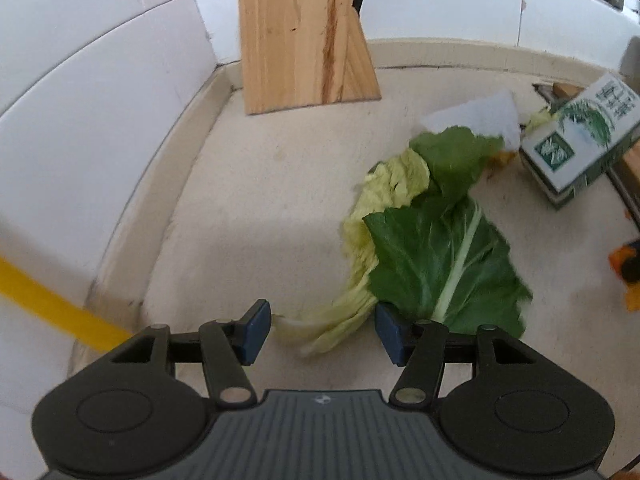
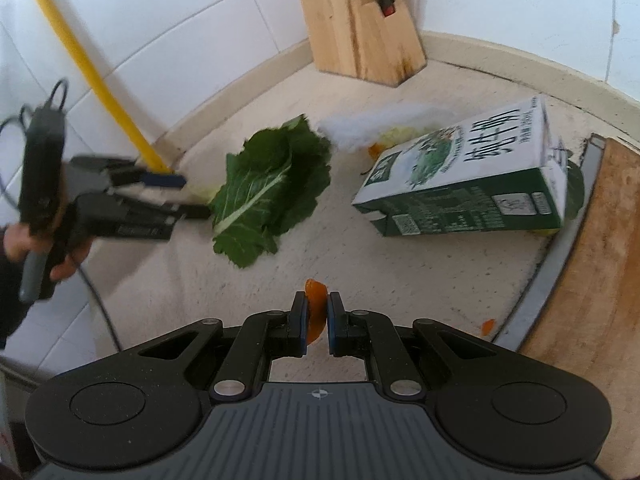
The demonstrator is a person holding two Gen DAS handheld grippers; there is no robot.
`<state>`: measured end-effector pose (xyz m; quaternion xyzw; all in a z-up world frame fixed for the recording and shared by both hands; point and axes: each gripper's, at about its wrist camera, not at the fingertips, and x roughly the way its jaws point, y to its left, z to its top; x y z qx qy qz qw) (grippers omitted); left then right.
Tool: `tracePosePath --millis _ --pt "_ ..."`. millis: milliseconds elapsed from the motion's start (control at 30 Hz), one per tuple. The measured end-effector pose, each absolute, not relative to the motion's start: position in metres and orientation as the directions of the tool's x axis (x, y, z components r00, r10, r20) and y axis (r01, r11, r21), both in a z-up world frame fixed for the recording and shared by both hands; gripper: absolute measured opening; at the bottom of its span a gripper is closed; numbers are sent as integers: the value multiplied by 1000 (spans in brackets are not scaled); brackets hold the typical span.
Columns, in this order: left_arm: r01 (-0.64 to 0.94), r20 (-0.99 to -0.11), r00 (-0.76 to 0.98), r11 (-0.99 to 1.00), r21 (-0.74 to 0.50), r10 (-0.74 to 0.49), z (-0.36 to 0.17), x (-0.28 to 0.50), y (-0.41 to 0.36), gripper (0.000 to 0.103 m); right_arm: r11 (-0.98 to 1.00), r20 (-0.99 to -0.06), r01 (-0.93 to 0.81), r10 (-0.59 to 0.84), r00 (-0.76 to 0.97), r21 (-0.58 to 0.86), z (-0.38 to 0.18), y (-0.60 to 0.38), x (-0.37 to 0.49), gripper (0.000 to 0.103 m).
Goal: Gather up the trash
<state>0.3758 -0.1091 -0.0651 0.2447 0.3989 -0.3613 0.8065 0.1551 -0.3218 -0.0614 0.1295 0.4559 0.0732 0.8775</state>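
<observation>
On the beige counter lie a dark green leaf and, partly under it, a pale yellow-green leaf. My left gripper is open, its blue pads on either side of the pale leaf's stem and not pressing on it. My right gripper is shut on a strip of orange peel held upright above the counter. A green-and-white carton lies on its side, with a white crumpled tissue behind the leaves.
A wooden knife block stands in the tiled corner. A wooden cutting board is at the right edge, with a small orange scrap beside it. A yellow pipe runs along the wall. A hand holds the left gripper.
</observation>
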Motion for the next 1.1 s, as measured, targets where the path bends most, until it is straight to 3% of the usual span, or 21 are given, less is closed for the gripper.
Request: tracePosePath --millis 133,233,300,367,500,700,833,867,900,967,1100 --pt "814 -823 365 578 56 -434 -67 372 -125 48 954 -780 -10 251 573 300 -62 -319 159 13" --pt "801 -832 293 596 -56 -472 -68 367 -128 40 954 -783 -4 250 570 301 -63 -319 161 13" --pt "804 -839 283 592 -57 -465 -66 353 -125 21 954 -786 -3 248 567 299 -64 -319 161 13" --pt "803 -848 243 588 -96 -471 -60 335 -115 11 953 -784 -1 249 568 303 -63 -321 159 13" --pt "805 -862 221 584 -103 -456 -55 297 -96 5 952 -782 6 247 572 305 -63 -326 153 13" --pt "754 -835 288 648 -104 -469 -50 302 -88 5 954 -785 14 239 572 301 -65 -330 144 13" --pt "756 -783 338 646 -104 -522 -40 313 -109 11 956 -787 19 229 573 293 -66 -332 146 13" --pt "763 -767 338 636 -116 -545 -37 316 -118 18 956 -788 19 229 572 292 -67 -331 146 13" --pt "778 -753 335 617 -118 -566 -35 317 -128 32 956 -789 17 231 569 293 -68 -331 147 13" --pt "809 -737 356 584 -64 -574 -34 316 -149 47 956 -790 18 231 567 293 -68 -329 146 13" --pt "807 -721 447 587 69 -529 -38 322 -183 47 954 -791 25 233 565 299 -69 -331 145 13"
